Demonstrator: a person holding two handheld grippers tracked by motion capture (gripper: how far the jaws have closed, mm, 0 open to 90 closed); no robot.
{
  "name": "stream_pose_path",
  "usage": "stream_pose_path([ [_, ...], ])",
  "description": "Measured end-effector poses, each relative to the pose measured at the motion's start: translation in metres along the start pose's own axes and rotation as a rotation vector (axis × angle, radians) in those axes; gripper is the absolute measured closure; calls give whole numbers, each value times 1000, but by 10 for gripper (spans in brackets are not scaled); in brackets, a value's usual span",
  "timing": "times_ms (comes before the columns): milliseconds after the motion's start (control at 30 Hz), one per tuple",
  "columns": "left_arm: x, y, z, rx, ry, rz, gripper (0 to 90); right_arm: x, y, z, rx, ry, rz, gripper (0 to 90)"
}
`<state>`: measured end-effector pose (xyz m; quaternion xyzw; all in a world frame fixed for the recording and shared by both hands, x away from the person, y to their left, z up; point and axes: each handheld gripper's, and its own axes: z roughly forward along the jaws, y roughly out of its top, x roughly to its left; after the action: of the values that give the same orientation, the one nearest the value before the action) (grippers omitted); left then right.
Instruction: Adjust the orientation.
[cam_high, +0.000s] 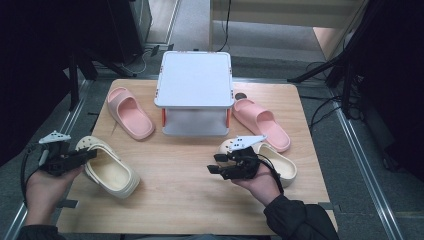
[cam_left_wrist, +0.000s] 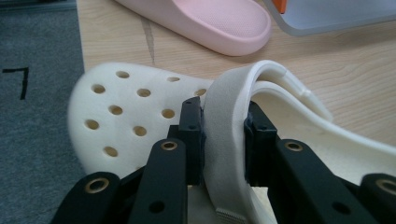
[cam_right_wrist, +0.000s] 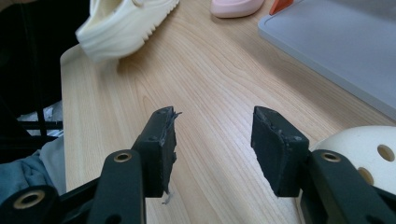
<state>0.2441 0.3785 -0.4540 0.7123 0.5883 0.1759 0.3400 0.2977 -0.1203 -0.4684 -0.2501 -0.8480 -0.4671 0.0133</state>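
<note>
**A:** What's on the table?

**B:** A wooden table (cam_high: 200, 190) seen from above. A grey two-level rack (cam_high: 194, 80) stands at upper centre. Two pink slides lie beside it, one at its left (cam_high: 129, 112) and one at its right (cam_high: 260, 122). Two cream clogs lie lower down, one at lower left (cam_high: 111, 169) and one at lower right (cam_high: 280, 161).

**A:** And the tools?

**B:** The left gripper (cam_high: 89, 154) sits at the lower left of the frame, at the left clog. In the left gripper view its jaws are clamped on that clog's heel strap (cam_left_wrist: 224, 135), a pad pressing each side. The clog appears to rest on the table.

**A:** The right one?

**B:** The right gripper (cam_high: 216, 164) hovers right of centre, just beside the right clog. In the right gripper view its jaws stand apart with bare wood between them, holding nothing.

**A:** How far along is the work?

**B:** Barely begun, I'd judge. Both rack levels look bare and all four shoes lie on the table. Only the grip on the left clog is made; if the shoes belong on the rack, lifting and placing them all is left.
</note>
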Motion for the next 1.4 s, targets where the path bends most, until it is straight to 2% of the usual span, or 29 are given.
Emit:
stream_pose_path([
  [100,-2,5,-14,-24,-30,-13,778,0,0,0,3,-3,3,505],
  [200,-7,9,-24,-61,-114,-30,784,0,0,1,8,-4,3,507],
  [267,-14,13,-27,-64,-151,-9,783,0,0,2,8,-4,3,507],
  [367,-27,19,-27,-61,-174,31,782,0,0,2,11,-7,4,509],
  [400,-27,19,-27,-61,-174,31,782,0,0,2,11,-7,4,509],
  [433,-34,22,-25,-62,-203,52,781,0,-1,2,11,-10,6,509],
  [500,-41,26,-22,-63,-247,63,781,-1,-1,2,8,-13,7,509],
  [633,-54,34,-15,-55,-308,82,781,-4,-3,0,12,-37,23,509],
  [767,-69,43,-5,-39,-337,124,780,-7,-5,-4,8,-50,45,509],
  [900,-85,54,6,-23,-380,166,779,-5,-8,-7,-2,-60,47,510],
  [933,-85,54,6,-23,-380,166,779,-5,-8,-7,-2,-60,47,510],
  [1000,-99,62,15,-11,-416,203,778,-3,-9,-8,-8,-65,48,510],
  [1067,-104,64,18,-9,-421,216,776,-2,-10,-8,-12,-66,47,510],
  [1100,-112,68,25,-3,-419,237,777,0,-11,-9,-18,-70,56,508],
  [1133,-112,68,25,-3,-419,237,777,0,-11,-9,-20,-72,57,508],
  [1167,-118,71,32,16,-436,247,776,1,-11,-10,-18,-83,52,508],
  [1233,-124,73,39,34,-439,262,775,4,-12,-11,-26,-88,52,508],
  [1333,-131,75,45,44,-450,280,774,5,-13,-13,-28,-99,51,508],
  [1400,-139,76,54,63,-476,301,775,6,-15,-16,-26,-109,64,508],
])
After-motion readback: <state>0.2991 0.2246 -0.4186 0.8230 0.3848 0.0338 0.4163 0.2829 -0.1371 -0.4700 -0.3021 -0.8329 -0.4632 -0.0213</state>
